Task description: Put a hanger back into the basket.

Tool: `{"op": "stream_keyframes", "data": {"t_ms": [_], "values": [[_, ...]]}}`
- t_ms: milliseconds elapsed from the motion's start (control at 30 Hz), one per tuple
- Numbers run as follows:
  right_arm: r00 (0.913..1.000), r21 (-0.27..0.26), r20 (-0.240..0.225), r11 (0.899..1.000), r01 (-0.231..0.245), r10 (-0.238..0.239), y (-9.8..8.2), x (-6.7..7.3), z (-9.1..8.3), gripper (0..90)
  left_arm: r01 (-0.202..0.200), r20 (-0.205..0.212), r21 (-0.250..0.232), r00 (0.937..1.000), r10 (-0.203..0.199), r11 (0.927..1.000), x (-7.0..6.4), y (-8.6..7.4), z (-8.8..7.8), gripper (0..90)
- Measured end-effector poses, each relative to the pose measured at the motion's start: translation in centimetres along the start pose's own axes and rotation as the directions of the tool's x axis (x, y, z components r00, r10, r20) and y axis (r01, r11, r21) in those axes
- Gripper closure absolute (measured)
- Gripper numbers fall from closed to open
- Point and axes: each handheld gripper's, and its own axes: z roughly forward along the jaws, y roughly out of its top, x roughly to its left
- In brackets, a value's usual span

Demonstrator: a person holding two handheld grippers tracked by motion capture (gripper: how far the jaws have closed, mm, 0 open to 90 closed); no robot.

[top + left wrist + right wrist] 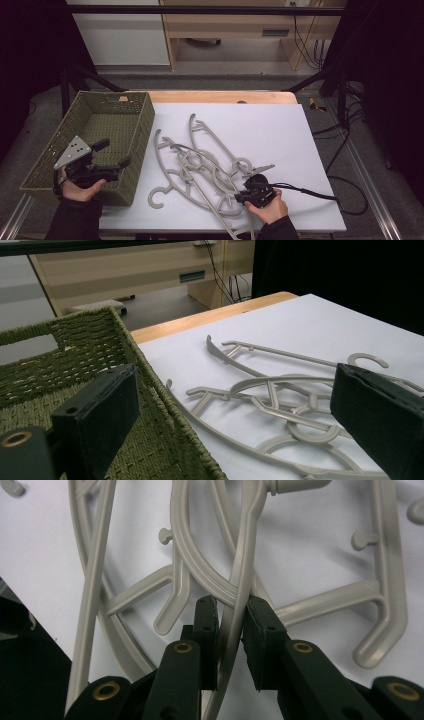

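Observation:
Several grey plastic hangers (200,165) lie tangled on the white sheet (280,130). My right gripper (246,196) is low at the heap's near right end. In the right gripper view, my right gripper (231,612) is shut on one thin bar of a hanger (250,530), which runs up between the pads while other hanger arms cross beneath it. My left gripper (113,153) hovers over the near right part of the green woven basket (142,125), its jaws wide apart and empty. The left gripper view looks past my left gripper (232,390) to the basket rim (75,345) and the hangers (280,390).
The basket stands at the table's left, tilted against the sheet's edge, with nothing visible inside. A black cable (310,192) trails right from the right gripper. A strip of wooden tabletop (220,96) shows behind the sheet. Bare sheet lies to the right and far side.

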Motion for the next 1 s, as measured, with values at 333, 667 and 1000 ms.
{"op": "stream_keyframes", "data": {"t_ms": [333,667,1000], "values": [[0.9990,-0.082,-0.038,0.996,0.020,-0.023,0.4,-1.3,-2.5,82.1,-0.005,0.009,0.001,0.9999,0.005,1.0000,-0.3,0.2,0.1,5.1],[0.9943,-0.167,-0.087,0.985,0.047,-0.063,1.7,-2.5,-5.0,82.6,-0.028,0.031,0.017,0.9991,0.028,0.9995,-1.1,0.4,0.5,5.1],[0.9656,-0.210,-0.084,0.952,0.224,-0.246,3.3,-2.5,-6.8,82.5,-0.068,0.078,0.043,0.9949,0.064,0.9968,-2.6,1.0,1.1,4.9]]}}
